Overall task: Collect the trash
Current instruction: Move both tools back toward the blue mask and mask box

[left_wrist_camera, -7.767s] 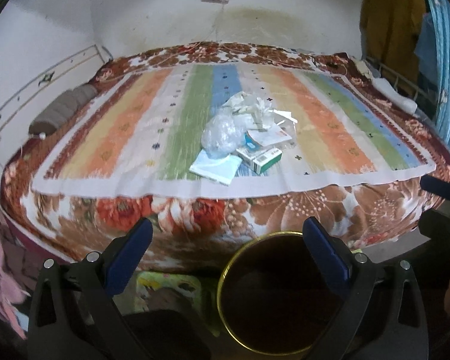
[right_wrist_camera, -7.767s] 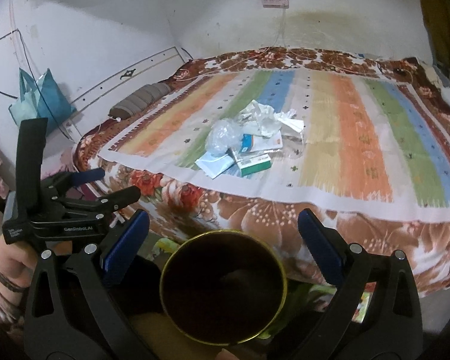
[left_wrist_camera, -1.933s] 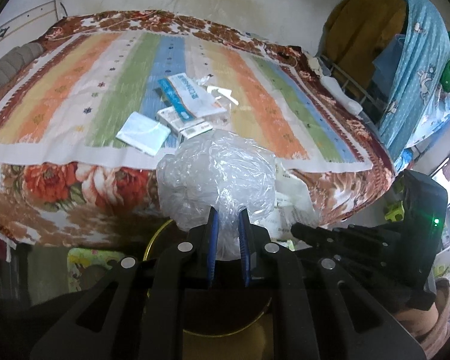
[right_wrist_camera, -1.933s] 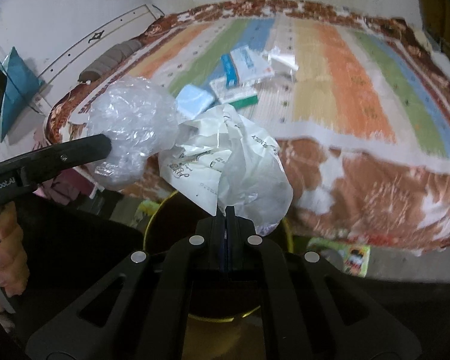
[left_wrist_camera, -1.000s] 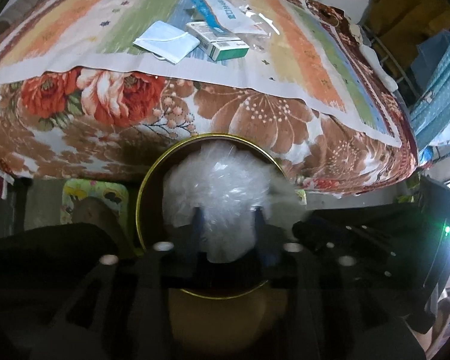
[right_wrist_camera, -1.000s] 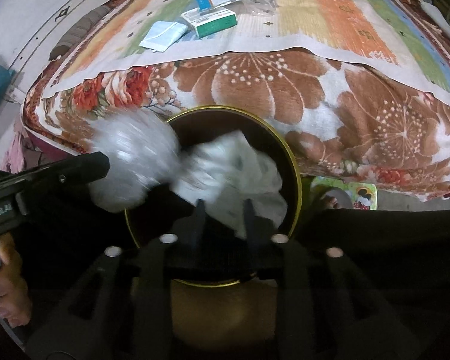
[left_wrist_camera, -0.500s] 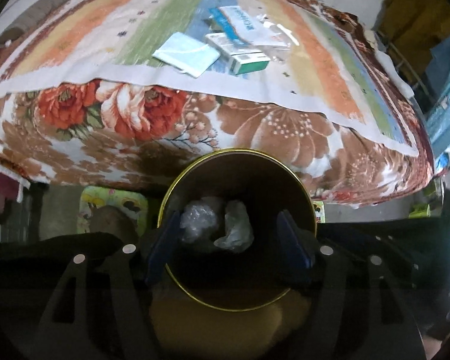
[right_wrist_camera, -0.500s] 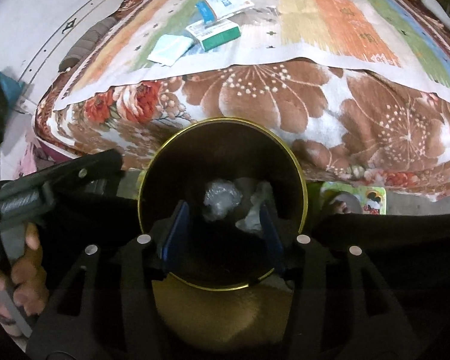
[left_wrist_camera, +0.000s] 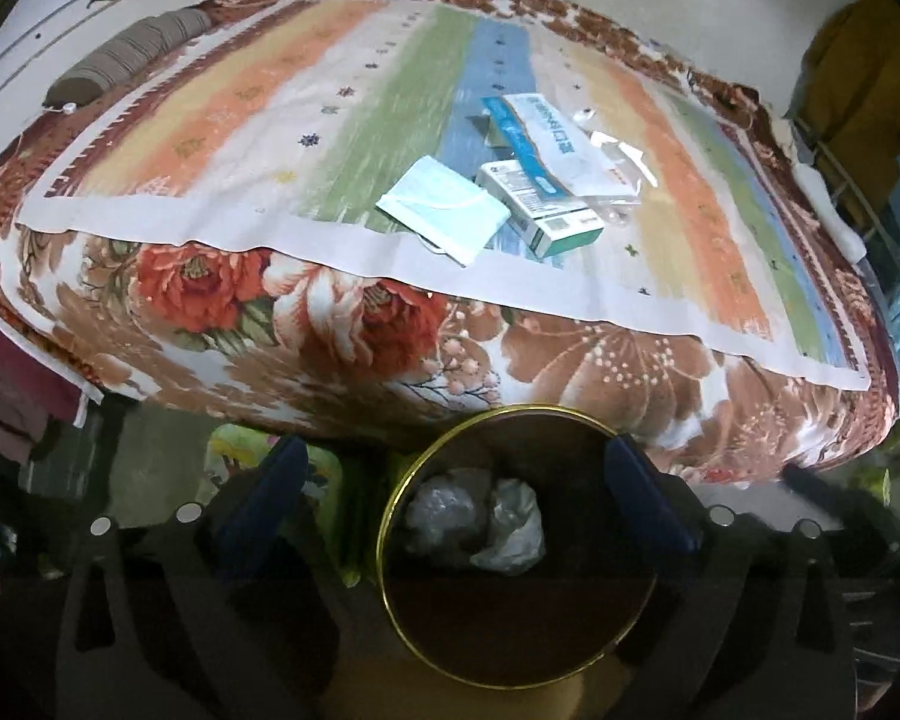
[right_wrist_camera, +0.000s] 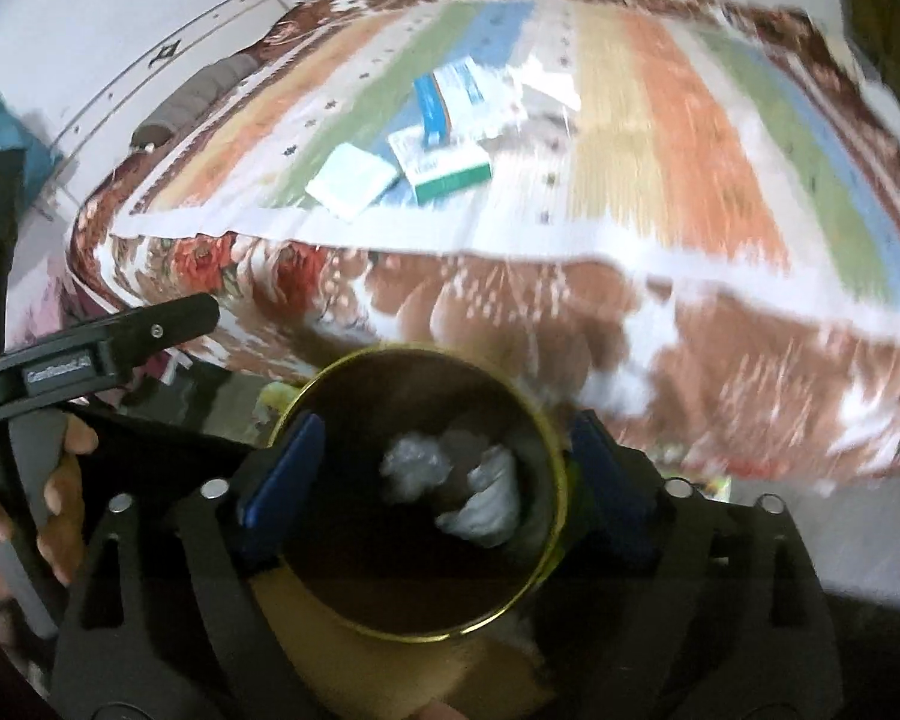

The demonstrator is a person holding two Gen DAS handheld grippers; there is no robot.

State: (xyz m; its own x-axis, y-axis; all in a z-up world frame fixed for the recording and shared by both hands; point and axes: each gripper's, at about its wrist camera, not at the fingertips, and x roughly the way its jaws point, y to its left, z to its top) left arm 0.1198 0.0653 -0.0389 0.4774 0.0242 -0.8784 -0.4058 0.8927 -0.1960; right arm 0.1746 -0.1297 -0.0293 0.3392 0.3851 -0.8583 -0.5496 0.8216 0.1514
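Observation:
A gold-rimmed dark bin (left_wrist_camera: pixel 390 576) (right_wrist_camera: pixel 561 480) stands on the floor in front of the bed. Inside lie a crumpled clear plastic bag (left_wrist_camera: pixel 441 510) (right_wrist_camera: pixel 414 468) and a crumpled white bag (left_wrist_camera: pixel 510 531) (right_wrist_camera: pixel 486 507). My left gripper (left_wrist_camera: pixel 456 474) is open and empty above the bin. My right gripper (right_wrist_camera: pixel 441 450) is open and empty above it too. On the bed lie a blue face mask (left_wrist_camera: pixel 444 210) (right_wrist_camera: pixel 354 180), a green-and-white box (left_wrist_camera: pixel 540 216) (right_wrist_camera: pixel 444 171), a blue-and-white packet (left_wrist_camera: pixel 540 135) (right_wrist_camera: pixel 450 96) and clear wrappers (left_wrist_camera: pixel 615 162).
The bed has a striped sheet (left_wrist_camera: pixel 270 138) over a floral blanket (left_wrist_camera: pixel 270 324). A grey bolster (left_wrist_camera: pixel 126 60) lies at its far left. A colourful mat (left_wrist_camera: pixel 324 480) lies on the floor left of the bin. Hanging clothes (left_wrist_camera: pixel 858 78) are at the right.
Both grippers opened over the bin and dropped the clear bag and the white bag into it. Both have since lifted back, showing more of the bed.

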